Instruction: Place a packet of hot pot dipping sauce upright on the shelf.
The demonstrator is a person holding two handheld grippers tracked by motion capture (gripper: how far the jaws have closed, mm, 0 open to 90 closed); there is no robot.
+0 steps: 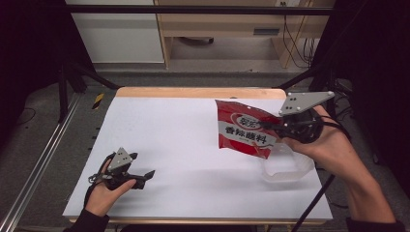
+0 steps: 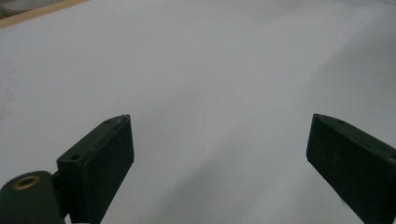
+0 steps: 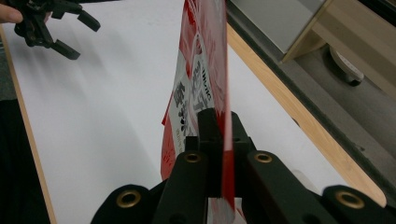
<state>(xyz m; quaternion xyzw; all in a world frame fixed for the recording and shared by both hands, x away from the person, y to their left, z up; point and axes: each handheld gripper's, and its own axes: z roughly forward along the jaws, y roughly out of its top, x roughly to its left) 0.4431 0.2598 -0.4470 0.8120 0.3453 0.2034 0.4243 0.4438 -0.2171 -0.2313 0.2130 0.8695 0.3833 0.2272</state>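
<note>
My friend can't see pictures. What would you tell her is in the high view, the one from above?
A person's right gripper holds a red snack packet up over a white table, above a clear plastic container. The left gripper rests near the table's front edge, jaws open and empty.

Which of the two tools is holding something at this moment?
The right tool, lifted over the table's right side, is clamped on the edge of the red packet. The left tool, low near the front-left corner, has its jaws wide apart with nothing between them.

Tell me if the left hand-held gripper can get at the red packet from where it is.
Probably yes: the left hand-held gripper is open, with bare table between it and the red packet.
</note>
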